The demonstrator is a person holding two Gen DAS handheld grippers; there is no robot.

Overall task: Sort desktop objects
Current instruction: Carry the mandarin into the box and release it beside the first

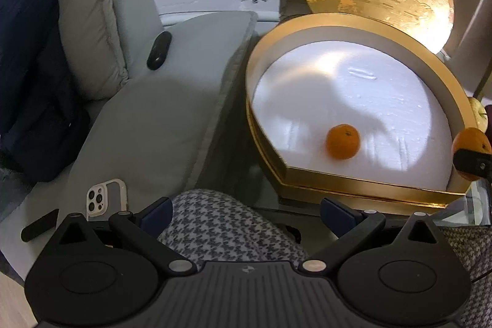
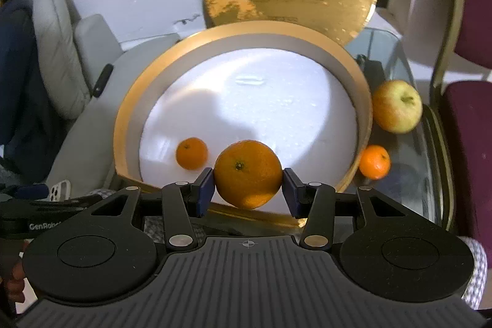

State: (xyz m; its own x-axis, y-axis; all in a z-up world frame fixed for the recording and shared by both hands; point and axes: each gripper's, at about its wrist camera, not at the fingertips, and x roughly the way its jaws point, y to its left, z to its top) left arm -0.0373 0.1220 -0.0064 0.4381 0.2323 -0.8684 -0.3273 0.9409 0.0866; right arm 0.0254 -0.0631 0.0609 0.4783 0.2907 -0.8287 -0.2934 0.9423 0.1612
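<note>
Right tongs (image 2: 248, 189) clamp orange (image 2: 247, 174); only right view shows apple (image 2: 396, 106); left tongs (image 1: 246, 212) wide, empty

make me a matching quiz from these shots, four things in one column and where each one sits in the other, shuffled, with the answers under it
Things
1. large orange
2. small mandarin
3. apple
4. phone

Places
A. on the grey cushion, camera side up
B. on the glass table, outside the gold box, by its right rim
C. clamped in the right gripper
D. lying on the white floor inside the gold box

Pairs: 1-C, 2-D, 3-B, 4-A
</note>
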